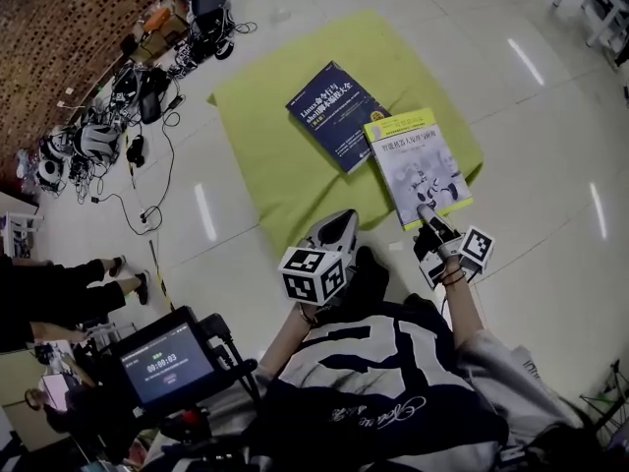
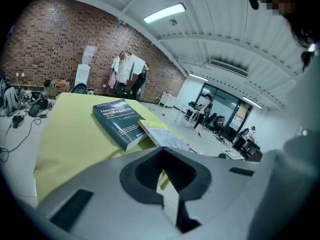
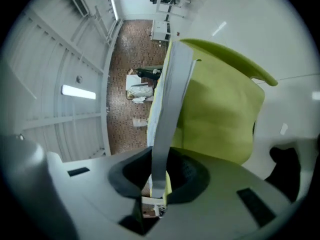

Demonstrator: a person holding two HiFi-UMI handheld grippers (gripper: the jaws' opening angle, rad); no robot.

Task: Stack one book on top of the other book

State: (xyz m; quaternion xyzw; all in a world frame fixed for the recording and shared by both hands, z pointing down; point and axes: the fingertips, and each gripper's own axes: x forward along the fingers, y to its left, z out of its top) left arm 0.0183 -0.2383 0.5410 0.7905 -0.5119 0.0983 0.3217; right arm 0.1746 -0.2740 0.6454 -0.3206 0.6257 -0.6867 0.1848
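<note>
Closest in, a person's black-and-white printed shirt (image 1: 393, 362) fills the foreground, with both tongs held out over a yellow-green cloth mat (image 1: 285, 185) on the pale floor. The right gripper (image 1: 429, 214) is clamped on the near edge of a white paperback book with a yellow top band (image 1: 418, 165) at the mat's right edge. That book's far left corner overlaps a dark blue paperback book (image 1: 332, 114) lying mid-mat. The left gripper (image 1: 346, 219) hovers at the near edge, jaws narrowed and empty.
</note>
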